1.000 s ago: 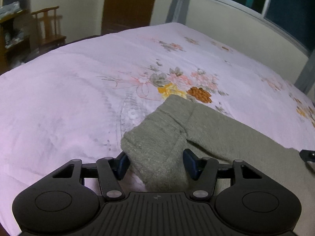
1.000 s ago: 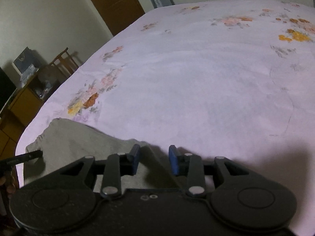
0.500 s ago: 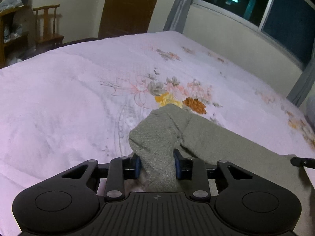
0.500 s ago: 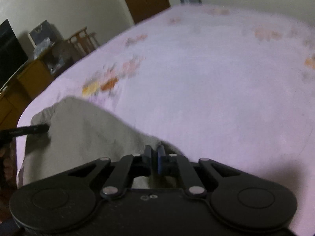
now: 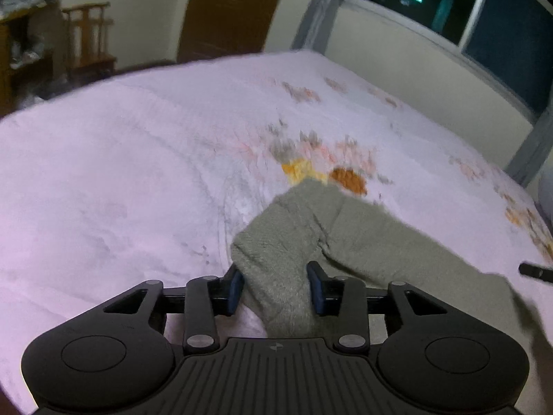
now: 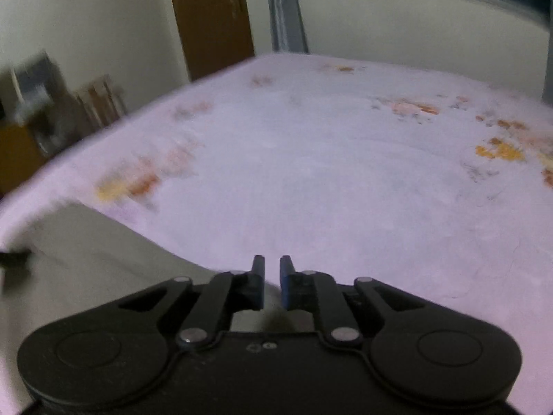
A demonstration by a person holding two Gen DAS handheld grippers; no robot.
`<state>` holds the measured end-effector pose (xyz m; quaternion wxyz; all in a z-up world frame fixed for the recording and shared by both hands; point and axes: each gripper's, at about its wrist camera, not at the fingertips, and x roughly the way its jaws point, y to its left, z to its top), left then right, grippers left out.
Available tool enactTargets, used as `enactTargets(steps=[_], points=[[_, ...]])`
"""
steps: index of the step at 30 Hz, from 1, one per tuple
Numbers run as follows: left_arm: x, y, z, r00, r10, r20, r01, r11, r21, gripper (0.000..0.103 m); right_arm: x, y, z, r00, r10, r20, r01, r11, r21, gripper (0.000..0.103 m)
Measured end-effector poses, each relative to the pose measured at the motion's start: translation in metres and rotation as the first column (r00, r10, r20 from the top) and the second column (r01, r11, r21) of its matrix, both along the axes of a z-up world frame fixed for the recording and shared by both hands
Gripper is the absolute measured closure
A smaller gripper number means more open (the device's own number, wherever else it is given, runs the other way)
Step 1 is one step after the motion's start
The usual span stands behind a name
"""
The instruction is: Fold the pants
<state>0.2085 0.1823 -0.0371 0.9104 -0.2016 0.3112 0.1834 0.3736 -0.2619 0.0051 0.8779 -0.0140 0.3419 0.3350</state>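
Note:
Grey-green knit pants (image 5: 363, 238) lie on a pink floral bedspread (image 5: 138, 173). In the left wrist view my left gripper (image 5: 275, 285) is shut on a bunched end of the pants, which rises between the blue pads. In the right wrist view the pants (image 6: 86, 263) spread to the lower left. My right gripper (image 6: 272, 276) has its jaws nearly together on a thin edge of the pants, lifted above the bed. The other gripper's dark tip shows at the edge of each view (image 5: 535, 271) (image 6: 13, 257).
The bedspread (image 6: 345, 180) fills the space ahead of both grippers. A wooden door (image 5: 228, 10), a wooden chair (image 5: 90, 38) and a shelf stand beyond the bed's far left. A window (image 5: 484, 10) and wall run along the right side.
Both grippers closed on the pants and lifted: the left jaws narrowed onto the bunched end, the right jaws came nearly together on the edge. Both views tilted up, showing more of the room.

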Motion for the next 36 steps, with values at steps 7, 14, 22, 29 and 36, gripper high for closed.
enactTargets(steps=[7, 14, 22, 29, 36], points=[[0.021, -0.027, 0.014, 1.000, -0.029, 0.005, 0.028, 0.994, 0.105, 0.037, -0.022, 0.054, -0.026, 0.993, 0.093, -0.070, -0.098, 0.993, -0.067, 0.099], [0.003, 0.010, -0.020, 0.996, 0.025, -0.081, -0.028, 0.998, -0.048, 0.032, -0.050, -0.032, -0.017, 0.991, -0.115, -0.062, 0.115, 0.993, -0.004, 0.096], [0.001, -0.090, 0.027, 0.984, -0.176, 0.009, 0.172, 0.971, 0.163, 0.019, -0.206, -0.310, 0.006, 0.763, -0.643, -0.072, 0.645, 0.747, 0.160, 0.082], [0.005, -0.246, 0.023, 0.883, -0.469, 0.018, 0.459, 0.872, 0.170, 0.015, -0.341, -0.422, -0.030, 0.420, -0.857, -0.297, 0.886, 0.317, 0.338, 0.080], [0.003, -0.369, 0.002, 0.807, -0.590, -0.021, 0.588, 0.801, 0.114, 0.012, -0.370, -0.452, -0.079, 0.340, -0.785, -0.517, 0.904, 0.122, 0.410, 0.075]])
